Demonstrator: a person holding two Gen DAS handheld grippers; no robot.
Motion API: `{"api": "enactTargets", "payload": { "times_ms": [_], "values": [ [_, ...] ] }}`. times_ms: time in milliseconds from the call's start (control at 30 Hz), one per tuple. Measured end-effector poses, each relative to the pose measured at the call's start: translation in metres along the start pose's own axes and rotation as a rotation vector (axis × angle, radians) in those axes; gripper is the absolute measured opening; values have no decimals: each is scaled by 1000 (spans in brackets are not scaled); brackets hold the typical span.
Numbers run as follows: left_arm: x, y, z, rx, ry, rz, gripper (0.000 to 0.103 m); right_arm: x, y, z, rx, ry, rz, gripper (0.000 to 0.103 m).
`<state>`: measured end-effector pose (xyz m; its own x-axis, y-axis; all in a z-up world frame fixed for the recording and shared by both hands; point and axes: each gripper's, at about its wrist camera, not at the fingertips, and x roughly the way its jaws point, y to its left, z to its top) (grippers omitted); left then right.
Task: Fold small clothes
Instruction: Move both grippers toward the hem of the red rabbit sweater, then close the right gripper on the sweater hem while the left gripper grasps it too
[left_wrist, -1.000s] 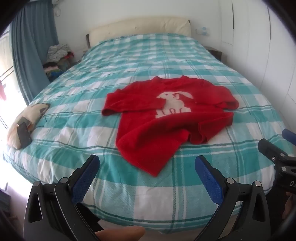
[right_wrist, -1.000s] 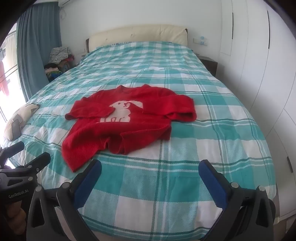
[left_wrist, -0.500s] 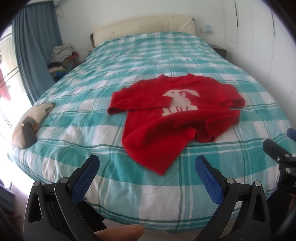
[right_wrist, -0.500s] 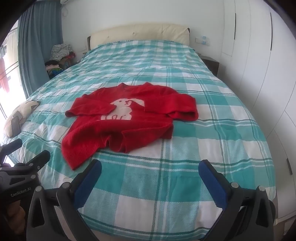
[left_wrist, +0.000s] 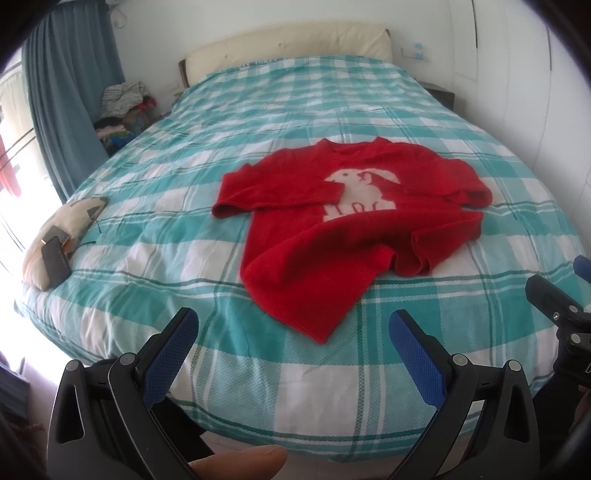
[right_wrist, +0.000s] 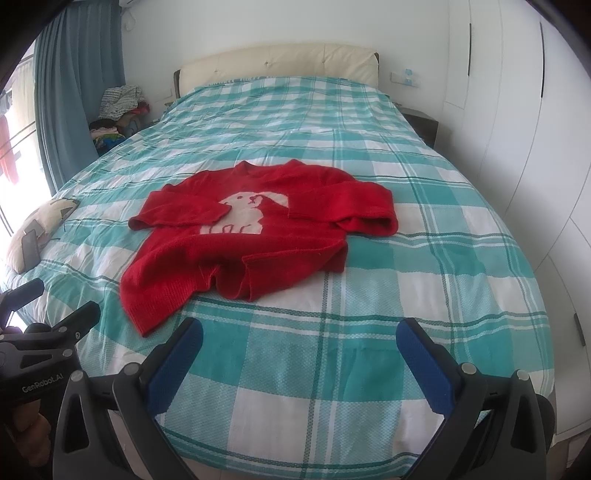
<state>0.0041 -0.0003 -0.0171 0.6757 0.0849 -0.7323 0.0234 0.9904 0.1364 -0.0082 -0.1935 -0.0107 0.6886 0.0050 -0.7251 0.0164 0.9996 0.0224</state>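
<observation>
Approach step: I hold both tongs, left (left_wrist: 293, 332) and right (right_wrist: 299, 341), released; next, grab the sweater (left_wrist: 343, 236) hem, lower centre.

Red sweater (left_wrist: 354, 236) knit, fuzzy, matt wool-like cloth. Bedspread (left_wrist: 258, 155) woven checked cloth, matt, waffle texture. Left gripper (left_wrist: 291, 354) and right gripper (right_wrist: 301, 360): black smooth plastic, blue ribbed pads (left_wrist: 417, 363). Headboard (right_wrist: 277, 61) at 12 o'clock, cream padded.

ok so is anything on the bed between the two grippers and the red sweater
Nothing visible. Only bare checked bedspread lies between the open left gripper, the open right gripper and the red sweater. The cushion with a dark device on it sits off at the bed's left edge, clear of both paths.
</observation>
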Motion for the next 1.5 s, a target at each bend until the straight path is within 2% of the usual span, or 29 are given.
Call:
{"api": "enactTargets", "payload": {
  "times_ms": [933,1067,1200,1300,1400,1467,1500],
  "values": [
    [10,1,-4,-11,31,3,103,4,-4,-3,7,2,-4,103],
    [33,11,-12,-42,104,-42,103,9,-6,-5,30,-8,18,103],
    [66,34,-26,-167,202,-146,103,25,-22,-11,103,-22,67,103],
    [87,43,-34,-225,228,-118,103,46,-36,-14,175,-18,165,103],
    [108,42,-34,-259,260,-158,103,77,-35,-11,185,26,253,103],
    [124,38,-33,-293,310,-174,103,98,-26,-1,167,41,260,103],
    [126,37,-32,-310,307,-166,103,108,-21,5,171,53,246,103]
  ]
}}
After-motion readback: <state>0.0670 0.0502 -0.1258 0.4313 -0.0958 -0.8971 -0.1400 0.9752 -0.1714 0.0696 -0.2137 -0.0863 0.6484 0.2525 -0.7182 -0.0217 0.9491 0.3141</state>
